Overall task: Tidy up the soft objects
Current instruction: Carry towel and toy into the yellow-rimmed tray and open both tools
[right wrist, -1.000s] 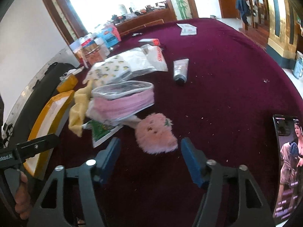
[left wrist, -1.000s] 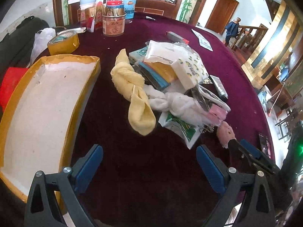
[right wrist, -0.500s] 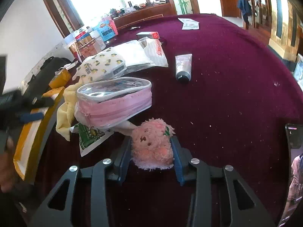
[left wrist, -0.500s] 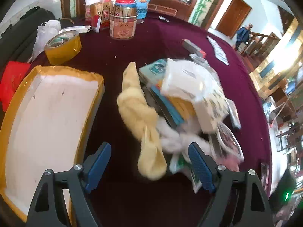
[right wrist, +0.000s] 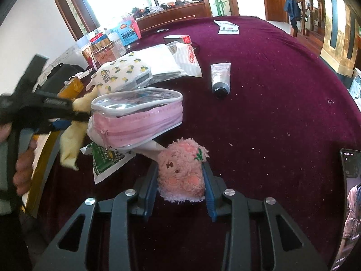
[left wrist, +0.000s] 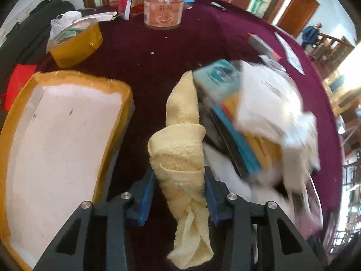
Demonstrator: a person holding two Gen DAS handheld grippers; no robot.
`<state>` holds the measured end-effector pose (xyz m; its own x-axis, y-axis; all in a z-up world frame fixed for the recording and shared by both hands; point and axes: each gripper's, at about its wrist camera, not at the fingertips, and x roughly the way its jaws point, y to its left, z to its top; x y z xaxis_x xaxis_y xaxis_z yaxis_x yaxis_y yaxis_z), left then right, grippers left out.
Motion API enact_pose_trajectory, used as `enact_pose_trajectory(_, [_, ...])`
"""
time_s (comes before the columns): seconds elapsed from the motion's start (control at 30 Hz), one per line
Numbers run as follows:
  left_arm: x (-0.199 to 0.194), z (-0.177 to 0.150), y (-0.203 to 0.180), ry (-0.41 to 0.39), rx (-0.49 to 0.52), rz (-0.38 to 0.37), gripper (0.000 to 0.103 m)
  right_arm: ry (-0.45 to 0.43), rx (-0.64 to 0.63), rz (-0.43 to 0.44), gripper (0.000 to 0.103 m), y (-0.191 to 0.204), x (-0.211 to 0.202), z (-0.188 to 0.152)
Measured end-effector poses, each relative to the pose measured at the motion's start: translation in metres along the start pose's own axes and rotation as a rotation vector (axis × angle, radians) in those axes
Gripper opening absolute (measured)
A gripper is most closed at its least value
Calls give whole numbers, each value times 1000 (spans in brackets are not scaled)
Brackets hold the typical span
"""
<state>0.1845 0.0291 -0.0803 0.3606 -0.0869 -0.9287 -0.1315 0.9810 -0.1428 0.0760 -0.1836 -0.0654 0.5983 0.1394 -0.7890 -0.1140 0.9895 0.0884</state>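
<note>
My left gripper (left wrist: 179, 192) is shut on a knotted yellow towel (left wrist: 180, 149) that lies on the maroon tablecloth, right of a yellow-rimmed tray (left wrist: 112, 85) with a white floor. My right gripper (right wrist: 180, 187) is shut on a pink plush toy (right wrist: 181, 174) on the cloth. In the right wrist view the towel (right wrist: 70, 144) and the left gripper (right wrist: 56, 117) show at the left, beside a pink zip pouch (right wrist: 137, 117).
A blurred pile of packets and boxes (left wrist: 259, 113) lies right of the towel. A tape roll (left wrist: 76, 40) and a jar (left wrist: 163, 9) stand behind the tray. A tube (right wrist: 221, 79), a lemon-print tissue pack (right wrist: 121, 74) and a phone (right wrist: 352, 198) lie on the cloth.
My left gripper moved forward and closed on the yellow towel. My right gripper moved onto the pink plush toy and closed on it.
</note>
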Motion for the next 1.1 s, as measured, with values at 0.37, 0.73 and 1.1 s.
enact_pose_trajectory(0.37, [-71,-81,29,-29,-25,-229,42,-63,26,56,27,-3,-16,-4])
enact_pose_trajectory(0.73, [-155,-82,122,-217,-152,-264,42,-145,-101,309,26,90,-78,0])
enact_pose_trajectory(1.1, [-125,-84,220,-195,-311,-132,43,158,-429,497,27,297,15,-17])
